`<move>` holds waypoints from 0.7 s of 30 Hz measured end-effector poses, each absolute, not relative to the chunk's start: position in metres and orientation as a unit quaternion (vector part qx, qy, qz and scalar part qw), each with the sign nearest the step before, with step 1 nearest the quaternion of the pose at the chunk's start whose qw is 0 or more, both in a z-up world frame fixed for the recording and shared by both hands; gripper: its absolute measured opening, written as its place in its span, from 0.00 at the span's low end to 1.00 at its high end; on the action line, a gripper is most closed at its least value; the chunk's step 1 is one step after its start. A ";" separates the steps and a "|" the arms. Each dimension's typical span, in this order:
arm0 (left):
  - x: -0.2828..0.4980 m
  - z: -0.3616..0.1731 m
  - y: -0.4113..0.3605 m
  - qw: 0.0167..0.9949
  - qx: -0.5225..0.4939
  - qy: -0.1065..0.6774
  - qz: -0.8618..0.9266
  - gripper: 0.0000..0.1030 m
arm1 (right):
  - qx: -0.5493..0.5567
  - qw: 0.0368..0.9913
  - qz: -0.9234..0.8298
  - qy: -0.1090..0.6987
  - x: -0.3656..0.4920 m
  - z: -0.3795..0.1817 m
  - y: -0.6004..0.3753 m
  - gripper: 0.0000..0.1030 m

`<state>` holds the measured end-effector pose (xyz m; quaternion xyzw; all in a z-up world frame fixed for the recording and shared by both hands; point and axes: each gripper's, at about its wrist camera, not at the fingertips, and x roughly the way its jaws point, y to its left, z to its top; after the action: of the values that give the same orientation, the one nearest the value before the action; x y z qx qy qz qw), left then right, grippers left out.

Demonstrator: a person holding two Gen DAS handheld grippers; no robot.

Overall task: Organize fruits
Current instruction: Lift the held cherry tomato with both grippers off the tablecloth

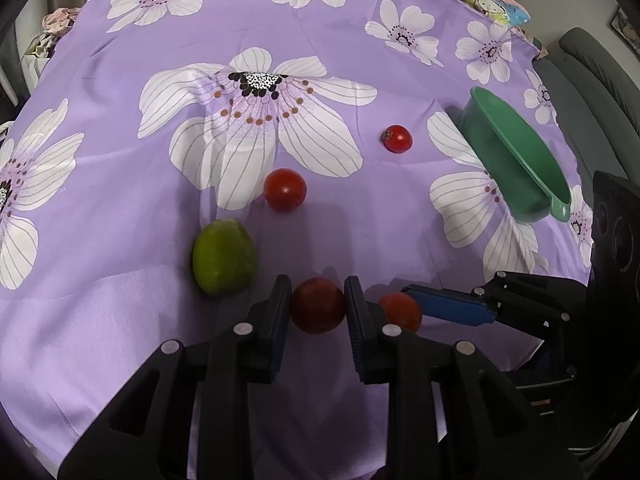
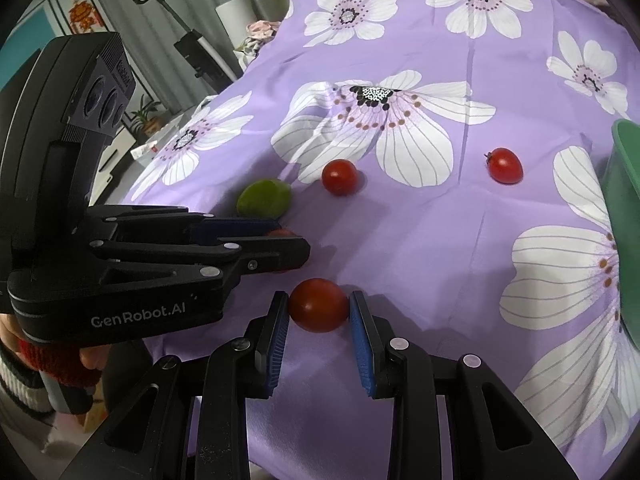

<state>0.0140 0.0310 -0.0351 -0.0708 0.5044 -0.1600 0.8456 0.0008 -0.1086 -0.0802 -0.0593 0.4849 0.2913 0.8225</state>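
On purple floral cloth (image 1: 120,320), each gripper clamps one tomato: left gripper (image 1: 318,312) on a tomato (image 1: 318,308), right gripper (image 2: 319,312) on another tomato (image 2: 319,305). Grasp step done, apparently; next move: lift, carry to green bowl (image 1: 516,156). Lime (image 1: 224,256) and two tomatoes remain loose.

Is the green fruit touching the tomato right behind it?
Apart. The left wrist view shows purple cloth between the green fruit and that tomato.

2 loose tomatoes (image 1: 285,189) (image 1: 398,138) and a green fruit (image 1: 224,257) dot the middle of the cloth (image 1: 120,208); its right edge is blocked by the green tub (image 1: 516,156).
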 end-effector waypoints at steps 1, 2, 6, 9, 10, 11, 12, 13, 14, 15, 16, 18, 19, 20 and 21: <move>0.013 -0.035 0.030 0.846 -0.071 0.505 -0.159 0.26 | -0.058 0.823 0.290 0.484 0.001 -0.080 -0.109 0.31; 0.013 -0.035 0.030 0.846 -0.070 0.505 -0.159 0.26 | -0.057 0.824 0.290 0.484 0.001 -0.080 -0.110 0.31; 0.011 -0.035 0.028 0.846 -0.065 0.505 -0.157 0.26 | -0.054 0.825 0.288 0.484 0.000 -0.080 -0.113 0.31; 0.010 -0.035 0.025 0.846 -0.063 0.505 -0.156 0.26 | -0.052 0.826 0.286 0.483 0.001 -0.080 -0.115 0.31; 0.009 -0.035 0.024 0.846 -0.062 0.505 -0.156 0.26 | -0.051 0.826 0.286 0.483 0.000 -0.079 -0.116 0.31; 0.009 -0.035 0.024 0.846 -0.061 0.505 -0.156 0.26 | -0.051 0.826 0.286 0.482 0.000 -0.079 -0.117 0.31; 0.008 -0.035 0.023 0.847 -0.059 0.505 -0.156 0.26 | -0.051 0.827 0.286 0.482 0.000 -0.079 -0.117 0.31; 0.008 -0.035 0.022 0.846 -0.059 0.506 -0.157 0.26 | -0.050 0.827 0.286 0.481 -0.001 -0.078 -0.118 0.31; 0.008 -0.035 0.021 0.846 -0.058 0.506 -0.158 0.26 | -0.050 0.827 0.287 0.481 -0.001 -0.078 -0.118 0.31; 0.007 -0.035 0.021 0.846 -0.057 0.506 -0.158 0.26 | -0.050 0.828 0.287 0.480 -0.001 -0.078 -0.119 0.31; 0.007 -0.034 0.020 0.846 -0.056 0.506 -0.158 0.26 | -0.049 0.828 0.286 0.480 -0.001 -0.077 -0.119 0.31; 0.006 -0.034 0.019 0.846 -0.055 0.506 -0.158 0.26 | -0.049 0.828 0.286 0.479 -0.001 -0.077 -0.120 0.31; 0.006 -0.034 0.018 0.846 -0.054 0.506 -0.159 0.26 | -0.049 0.828 0.286 0.479 -0.001 -0.077 -0.120 0.31; 0.005 -0.034 0.018 0.847 -0.053 0.505 -0.158 0.26 | -0.048 0.828 0.287 0.479 -0.002 -0.077 -0.120 0.31; 0.005 -0.034 0.017 0.847 -0.052 0.505 -0.158 0.26 | -0.048 0.828 0.287 0.479 -0.001 -0.077 -0.120 0.31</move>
<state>0.0054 0.0173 -0.0339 -0.0523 0.5050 -0.1580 0.8469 -0.0015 -0.1203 -0.0769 -0.0484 0.4789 0.2866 0.8283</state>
